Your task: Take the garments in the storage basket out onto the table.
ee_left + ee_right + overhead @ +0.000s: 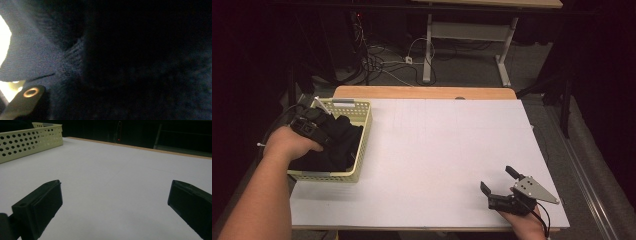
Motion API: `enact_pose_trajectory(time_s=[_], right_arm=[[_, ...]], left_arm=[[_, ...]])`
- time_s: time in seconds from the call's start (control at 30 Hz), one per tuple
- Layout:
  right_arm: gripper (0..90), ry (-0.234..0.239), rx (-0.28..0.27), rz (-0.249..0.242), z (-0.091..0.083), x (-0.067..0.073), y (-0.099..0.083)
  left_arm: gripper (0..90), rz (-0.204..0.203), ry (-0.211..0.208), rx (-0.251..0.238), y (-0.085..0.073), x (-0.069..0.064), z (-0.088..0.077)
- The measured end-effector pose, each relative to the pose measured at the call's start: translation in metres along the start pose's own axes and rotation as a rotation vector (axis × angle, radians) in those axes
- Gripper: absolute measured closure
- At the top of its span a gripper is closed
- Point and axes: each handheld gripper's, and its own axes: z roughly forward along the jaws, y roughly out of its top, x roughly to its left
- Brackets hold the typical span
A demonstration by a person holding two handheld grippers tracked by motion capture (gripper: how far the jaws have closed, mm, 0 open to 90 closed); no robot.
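Note:
A pale yellow perforated basket (365,142) stands at the table's left edge with dark knitted cloth (341,146) heaped in it. My left gripper (326,129) reaches into the basket from the left, its tips buried in the cloth, which bunches up around them. In the left gripper view the dark knit (37,55) presses right up to the camera, and one black finger (25,101) shows at the lower left; the gripper looks shut on the cloth. My right gripper (498,179) rests low at the table's front right, jaws wide apart (115,202) with nothing between them.
The white tabletop (437,145) spreads between the basket and the right gripper. In the right gripper view the basket (27,142) stands at the far left. Beyond the table's wooden far edge (422,92) lie cables and the legs of another desk (428,50).

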Motion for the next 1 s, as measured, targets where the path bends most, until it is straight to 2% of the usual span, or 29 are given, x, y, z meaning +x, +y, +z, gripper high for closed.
enact_pose_trajectory(time_s=[0.3,0.6,0.8,1.0], right_arm=[[0.3,-0.001,0.000,0.005,-0.001,-0.002,0.000],[0.3,0.003,0.000,0.008,0.000,-0.002,0.000],[0.3,0.005,-0.007,0.009,-0.001,-0.002,0.001],[0.4,0.005,-0.012,0.010,-0.002,-0.002,0.002]], left_arm=[[65.0,0.017,0.027,0.038,0.010,-0.004,-0.011],[65.2,0.064,0.063,0.059,0.016,-0.015,-0.039],[65.3,0.062,0.061,0.069,0.018,-0.021,-0.056],[65.3,0.076,0.065,0.054,0.020,-0.030,-0.074]])
